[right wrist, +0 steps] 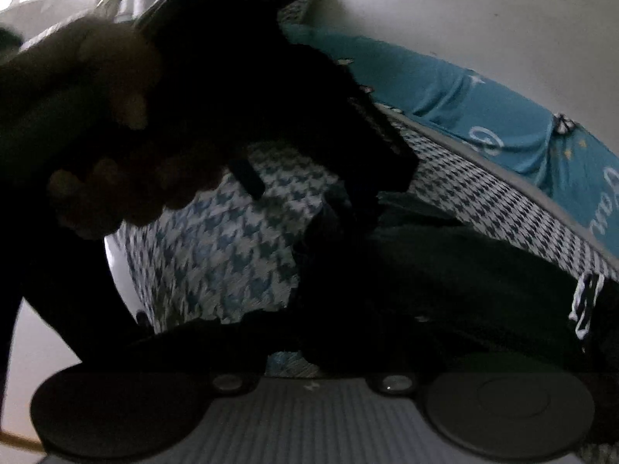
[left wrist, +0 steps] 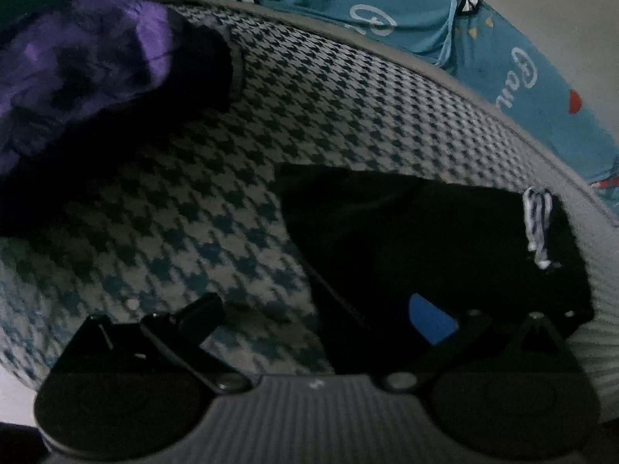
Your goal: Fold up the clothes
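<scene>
The houndstooth cover (left wrist: 348,123) fills most of both views, a white-and-blue check spread over what looks like a bed, though the frames cut it off at every side. Beyond its grey border lies a teal sheet (left wrist: 514,58) with white script on it, too curved by the lens to read. The black garment (left wrist: 425,239) lies flat on the houndstooth cover near that grey border, its long axis running across the left wrist view from middle to right; it is so dark that folds and type cannot be made out, only a striped white-and-blue cord (left wrist: 537,224) at its far right end. A purple garment (left wrist: 77,58) sits bunched at the far left corner of the cover, blurred. The left claw (left wrist: 321,317) stands released, one finger over bare check, the other over the black garment's near edge. In the right wrist view a person's hand (right wrist: 96,123) grips the left tool, hiding much of the cover. The right claw (right wrist: 309,344) is lost in shadow against black cloth; its jaws are nearly clenched, and whether cloth is pinched cannot be told.
</scene>
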`<action>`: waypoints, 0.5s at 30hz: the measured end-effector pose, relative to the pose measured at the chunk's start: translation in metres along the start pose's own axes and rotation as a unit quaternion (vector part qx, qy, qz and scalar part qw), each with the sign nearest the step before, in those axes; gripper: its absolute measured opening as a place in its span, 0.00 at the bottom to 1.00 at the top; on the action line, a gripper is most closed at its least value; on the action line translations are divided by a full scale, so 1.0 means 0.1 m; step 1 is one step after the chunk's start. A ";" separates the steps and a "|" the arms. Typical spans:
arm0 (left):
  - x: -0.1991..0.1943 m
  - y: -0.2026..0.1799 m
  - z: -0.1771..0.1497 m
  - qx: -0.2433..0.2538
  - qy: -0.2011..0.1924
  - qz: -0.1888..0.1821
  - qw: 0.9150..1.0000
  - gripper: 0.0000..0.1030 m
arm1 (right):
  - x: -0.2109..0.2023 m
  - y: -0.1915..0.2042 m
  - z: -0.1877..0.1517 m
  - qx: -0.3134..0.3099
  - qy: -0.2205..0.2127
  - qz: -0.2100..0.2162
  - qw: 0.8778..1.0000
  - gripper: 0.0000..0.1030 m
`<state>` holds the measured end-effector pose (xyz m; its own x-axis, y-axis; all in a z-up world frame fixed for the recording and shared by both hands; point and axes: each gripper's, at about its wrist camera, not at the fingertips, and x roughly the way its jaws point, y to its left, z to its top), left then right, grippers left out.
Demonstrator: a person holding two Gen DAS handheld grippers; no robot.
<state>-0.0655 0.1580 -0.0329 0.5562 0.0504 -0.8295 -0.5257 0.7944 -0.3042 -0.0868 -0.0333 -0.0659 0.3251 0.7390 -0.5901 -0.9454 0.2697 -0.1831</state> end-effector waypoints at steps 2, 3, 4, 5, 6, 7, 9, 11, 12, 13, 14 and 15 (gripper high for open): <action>0.02 -0.01 0.02 -0.007 0.008 -0.014 1.000 1.00 | -0.05 -0.05 0.03 0.012 -0.010 0.002 1.000 0.11; 0.04 -0.01 0.02 -0.009 0.012 -0.019 1.000 1.00 | -0.07 -0.08 0.05 0.020 -0.015 0.003 1.000 0.11; 0.06 -0.02 0.03 -0.012 0.015 -0.025 0.999 1.00 | -0.10 -0.11 0.07 0.027 -0.019 0.004 0.999 0.11; 0.07 -0.03 0.03 -0.016 0.018 -0.031 0.999 1.00 | -0.12 -0.14 0.09 0.034 -0.023 0.004 0.999 0.11; 0.09 -0.03 0.03 -0.018 0.020 -0.037 0.999 1.00 | -0.13 -0.17 0.10 0.038 -0.026 0.005 0.999 0.11; 0.11 -0.05 0.04 -0.019 0.021 -0.041 0.999 1.00 | -0.14 -0.20 0.11 0.043 -0.030 0.006 0.999 0.11; 0.16 -0.08 0.08 -0.016 0.023 -0.044 0.999 1.00 | -0.18 -0.23 0.14 0.050 -0.035 0.007 0.998 0.11; 0.20 -0.12 0.12 -0.015 0.025 -0.053 0.998 0.98 | -0.21 -0.26 0.15 0.055 -0.039 0.008 0.998 0.11; 0.23 -0.14 0.14 -0.015 0.027 -0.064 0.997 0.97 | -0.21 -0.27 0.15 0.057 -0.040 0.009 0.998 0.11; 0.25 -0.15 0.16 -0.016 0.029 -0.075 0.997 0.92 | -0.22 -0.28 0.15 0.058 -0.041 0.007 0.997 0.11; 0.27 -0.17 0.17 -0.018 0.030 -0.082 0.996 0.89 | -0.22 -0.28 0.15 0.059 -0.041 0.005 0.997 0.11; 0.29 -0.19 0.18 -0.019 0.031 -0.088 0.995 0.88 | -0.22 -0.29 0.14 0.059 -0.041 0.003 0.997 0.11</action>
<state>-0.0277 0.1548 -0.0431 0.6019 -0.1263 -0.7885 -0.4476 0.7644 -0.4641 -0.0665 -0.0483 -0.0363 0.3256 0.7870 -0.5240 -0.9391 0.3334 -0.0828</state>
